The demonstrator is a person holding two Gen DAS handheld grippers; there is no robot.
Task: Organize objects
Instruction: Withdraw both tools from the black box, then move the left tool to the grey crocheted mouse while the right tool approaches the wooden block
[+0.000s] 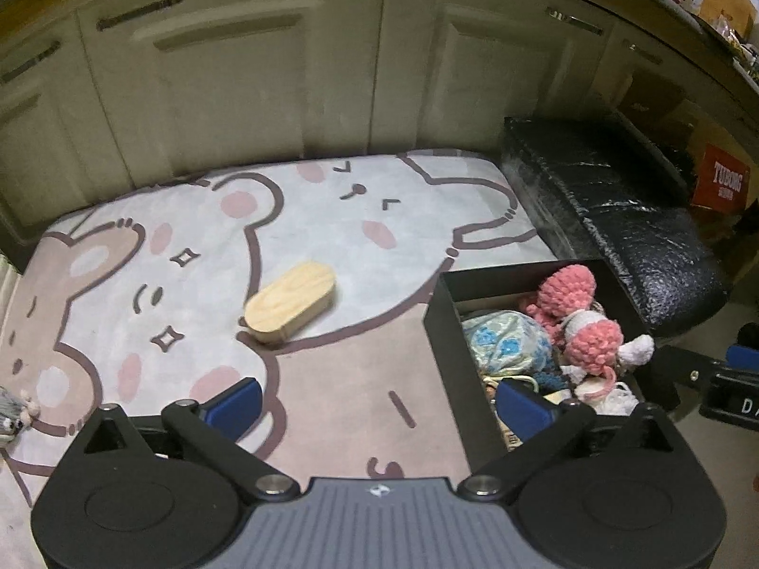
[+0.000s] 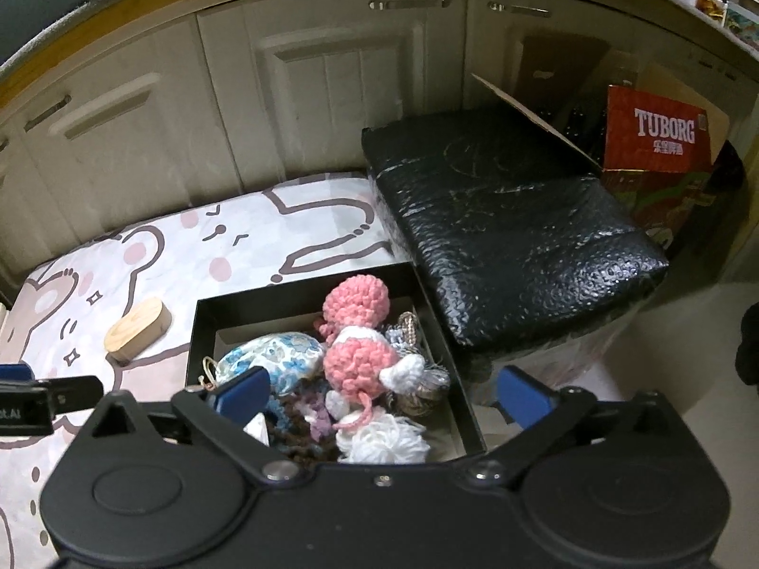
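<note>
Setting: I am working over a cartoon bear-and-rabbit printed floor mat point(image 1: 360, 379) laid against cream cabinet doors point(image 1: 227, 76), with an open black rectangular box point(image 2: 205, 332) at the mat's right edge.

Done so far: the box already holds a pink and white crocheted doll point(image 2: 358, 332), a blue and white patterned fabric pouch point(image 2: 270, 355), a white yarn pom-pom point(image 2: 384, 441) and some darker yarn pieces I cannot identify (it looks close to full).

Left to do: I judge one pale oval wooden block point(image 1: 291, 301) is the main item outstanding; a small grey fuzzy object point(image 1: 14, 412) at the mat's left edge may also need collecting, though it is too cropped to name.

Block position: flat on the mat near its middle, to the left of the box and apart from it, touching nothing else.

Block axis: its long axis runs diagonally, from the near-left end toward the far-right end, roughly pointing at the mat's far right corner; its broad face is up.

Left gripper point(image 1: 374, 403): spread wide with nothing between the blue pads, hovering over the mat's near edge beside the box.

Right gripper point(image 2: 379, 391): also spread wide and empty, hovering above the box contents.

Beside the box: a black textured plastic-wrapped bundle point(image 2: 512, 227) and a red Tuborg carton point(image 2: 659, 133), both off the mat.
</note>
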